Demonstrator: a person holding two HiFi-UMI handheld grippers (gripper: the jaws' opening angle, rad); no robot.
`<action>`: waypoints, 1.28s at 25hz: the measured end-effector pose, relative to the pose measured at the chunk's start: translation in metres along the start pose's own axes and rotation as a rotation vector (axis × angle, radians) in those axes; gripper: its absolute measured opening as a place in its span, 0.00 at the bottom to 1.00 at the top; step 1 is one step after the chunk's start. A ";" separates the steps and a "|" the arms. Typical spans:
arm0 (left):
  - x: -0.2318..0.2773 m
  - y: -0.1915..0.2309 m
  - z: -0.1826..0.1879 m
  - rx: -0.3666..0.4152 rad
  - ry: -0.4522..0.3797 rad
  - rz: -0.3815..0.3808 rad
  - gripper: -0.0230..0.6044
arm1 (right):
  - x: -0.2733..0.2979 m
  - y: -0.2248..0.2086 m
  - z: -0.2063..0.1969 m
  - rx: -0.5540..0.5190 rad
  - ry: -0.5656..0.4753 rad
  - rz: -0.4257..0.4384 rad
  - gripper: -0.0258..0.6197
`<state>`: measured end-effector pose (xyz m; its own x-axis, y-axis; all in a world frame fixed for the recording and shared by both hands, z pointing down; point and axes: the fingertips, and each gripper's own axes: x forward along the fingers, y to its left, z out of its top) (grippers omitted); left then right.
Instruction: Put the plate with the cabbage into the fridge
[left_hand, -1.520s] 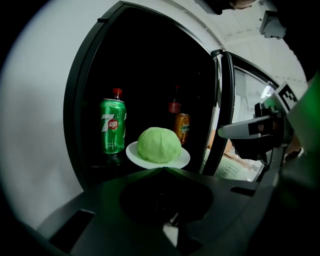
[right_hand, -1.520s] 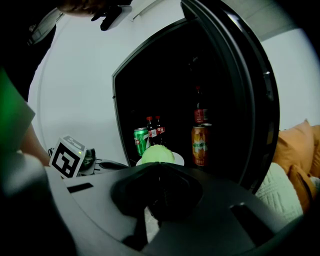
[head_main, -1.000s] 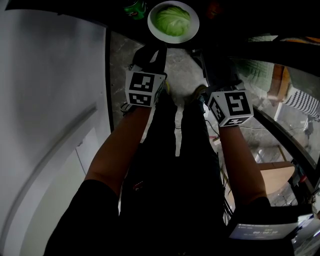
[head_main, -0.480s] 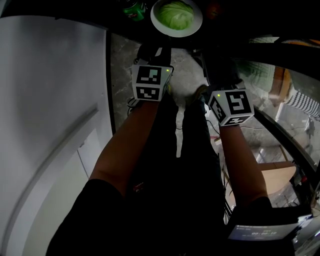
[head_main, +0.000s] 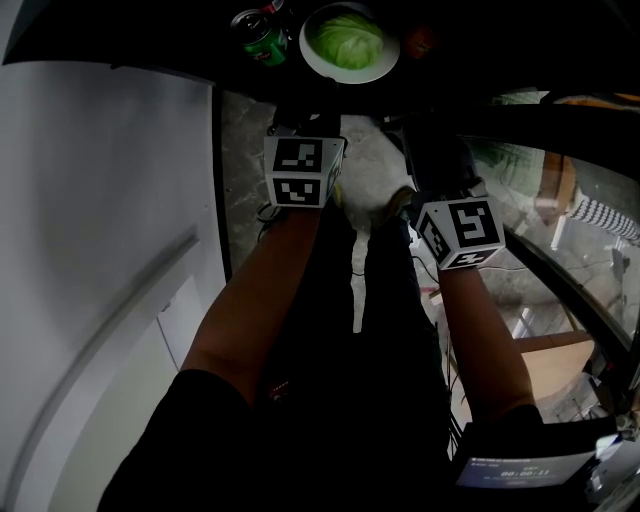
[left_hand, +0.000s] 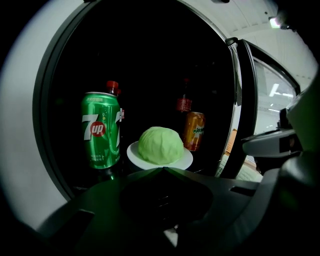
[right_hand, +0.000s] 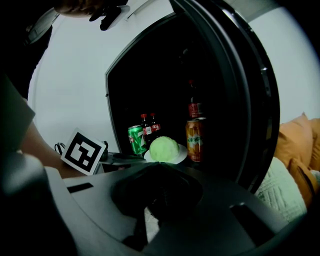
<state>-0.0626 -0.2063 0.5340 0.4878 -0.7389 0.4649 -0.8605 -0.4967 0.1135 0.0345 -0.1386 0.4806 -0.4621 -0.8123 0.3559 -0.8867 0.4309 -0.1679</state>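
Dark fridge (left_hand: 150, 55) shelf bears the level plate (left_hand: 186, 161), cabbage (left_hand: 160, 145) dome-up, between green can (left_hand: 101, 130) and orange can (left_hand: 193, 131). Left gripper (left_hand: 162, 168) and right gripper (right_hand: 159, 164) jaws are together, empty. An orange cushion (right_hand: 300, 145) shows only in the right gripper view.

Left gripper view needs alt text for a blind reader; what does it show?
A white plate with a green cabbage sits in the dark open fridge, a 7up can to its left, an orange can to its right. The left gripper, jaws shut and empty, points at it.
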 end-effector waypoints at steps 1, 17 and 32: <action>0.001 0.001 0.001 0.000 0.003 0.003 0.04 | 0.000 0.000 0.000 0.000 0.000 0.000 0.05; -0.006 0.012 0.018 0.001 -0.031 0.006 0.04 | -0.008 0.000 0.017 -0.018 -0.038 -0.027 0.05; -0.088 -0.006 0.097 0.111 -0.149 -0.027 0.04 | -0.028 0.020 0.075 -0.031 -0.093 -0.077 0.05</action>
<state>-0.0863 -0.1822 0.4068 0.5336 -0.7800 0.3270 -0.8296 -0.5580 0.0227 0.0289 -0.1367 0.3978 -0.3939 -0.8757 0.2793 -0.9191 0.3770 -0.1142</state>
